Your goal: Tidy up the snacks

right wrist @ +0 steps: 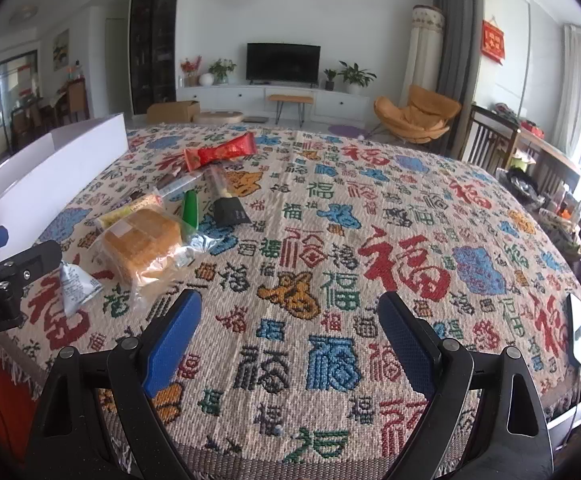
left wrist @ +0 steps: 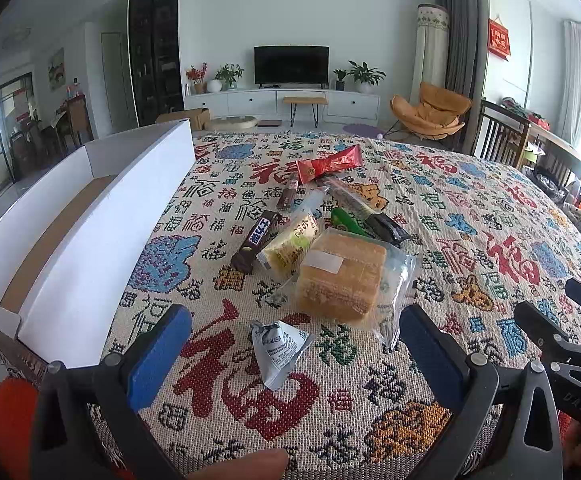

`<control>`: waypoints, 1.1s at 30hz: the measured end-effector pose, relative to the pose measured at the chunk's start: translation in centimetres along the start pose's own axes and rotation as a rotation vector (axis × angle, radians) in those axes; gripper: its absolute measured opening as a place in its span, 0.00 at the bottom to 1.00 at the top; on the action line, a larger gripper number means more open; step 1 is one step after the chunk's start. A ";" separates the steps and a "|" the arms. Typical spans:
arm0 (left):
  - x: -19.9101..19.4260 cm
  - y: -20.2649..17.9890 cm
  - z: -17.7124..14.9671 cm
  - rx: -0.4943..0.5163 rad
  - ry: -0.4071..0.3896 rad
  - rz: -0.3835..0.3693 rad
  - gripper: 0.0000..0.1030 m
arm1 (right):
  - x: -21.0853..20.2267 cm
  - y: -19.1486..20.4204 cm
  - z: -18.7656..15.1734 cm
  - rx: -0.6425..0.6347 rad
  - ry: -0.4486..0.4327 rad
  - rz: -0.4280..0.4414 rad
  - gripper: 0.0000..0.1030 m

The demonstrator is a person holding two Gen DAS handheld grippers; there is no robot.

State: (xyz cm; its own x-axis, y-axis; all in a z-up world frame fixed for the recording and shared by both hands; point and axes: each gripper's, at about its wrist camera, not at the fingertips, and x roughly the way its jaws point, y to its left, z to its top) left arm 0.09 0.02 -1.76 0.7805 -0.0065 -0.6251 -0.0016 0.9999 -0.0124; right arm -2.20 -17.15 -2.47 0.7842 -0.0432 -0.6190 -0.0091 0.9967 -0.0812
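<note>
Snacks lie in a loose pile on the patterned tablecloth [left wrist: 470,216]. A bagged bread loaf [left wrist: 340,276] is nearest, with a small grey-white packet [left wrist: 276,346] in front of it. Behind are a dark chocolate bar [left wrist: 255,240], a yellow wrapped cake [left wrist: 290,242], a green packet [left wrist: 346,220], a black packet [left wrist: 388,228] and a red packet [left wrist: 328,164]. My left gripper [left wrist: 294,344] is open, its jaws either side of the grey-white packet without touching it. My right gripper [right wrist: 290,320] is open and empty over bare cloth, right of the loaf [right wrist: 142,242].
An open white cardboard box [left wrist: 110,216] with a brown floor stands along the table's left side. A phone [right wrist: 580,330] lies at the right table edge. Wooden chairs [left wrist: 502,132] stand at the far right. The other gripper shows at the frame edge in each view.
</note>
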 end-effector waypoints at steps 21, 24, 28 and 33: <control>0.4 2.0 0.6 -0.049 0.026 0.010 1.00 | 1.8 0.7 -1.0 0.002 0.109 0.093 0.90; 0.6 2.4 0.5 -0.052 0.030 0.013 1.00 | 2.4 1.3 -1.4 -0.005 0.147 0.123 0.90; 0.7 2.4 0.4 -0.048 0.038 0.013 1.00 | 2.9 1.7 -1.8 -0.013 0.174 0.142 0.90; 0.8 2.3 0.4 -0.046 0.040 0.012 1.00 | 3.1 1.7 -2.0 -0.014 0.200 0.149 0.90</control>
State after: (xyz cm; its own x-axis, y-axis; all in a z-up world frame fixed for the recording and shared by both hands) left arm 0.95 2.36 -1.97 0.7545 0.0042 -0.6562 -0.0404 0.9984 -0.0400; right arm -1.06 -15.71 -6.08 0.6350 0.0902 -0.7672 -0.1257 0.9920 0.0126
